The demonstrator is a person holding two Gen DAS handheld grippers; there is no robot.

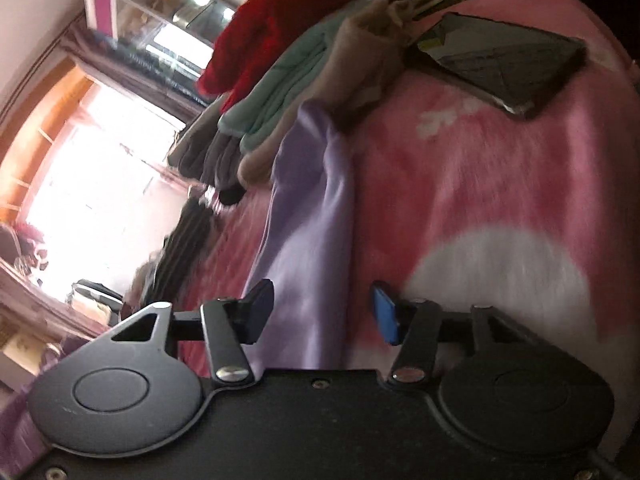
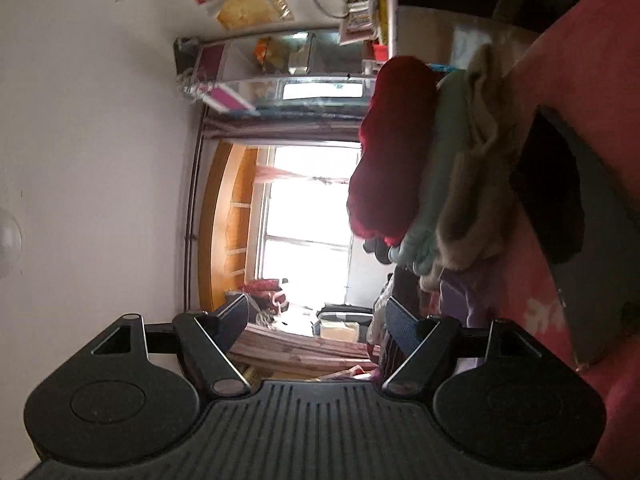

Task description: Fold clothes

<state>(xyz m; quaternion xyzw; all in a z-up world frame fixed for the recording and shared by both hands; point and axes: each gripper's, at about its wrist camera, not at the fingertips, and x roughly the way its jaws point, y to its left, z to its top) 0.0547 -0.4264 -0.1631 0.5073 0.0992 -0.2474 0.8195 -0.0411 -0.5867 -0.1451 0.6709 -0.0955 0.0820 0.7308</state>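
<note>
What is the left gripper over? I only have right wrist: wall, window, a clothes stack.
Observer: The left gripper hangs over a lavender garment lying on the pink blanket.
Operator: Gripping it?
Observer: No. Its jaws stand apart; the cloth shows between them, and the pads are not pressing on it.
Operator: Anything beside it?
Observer: A large white patch on the blanket, right of the garment in the left wrist view.
</note>
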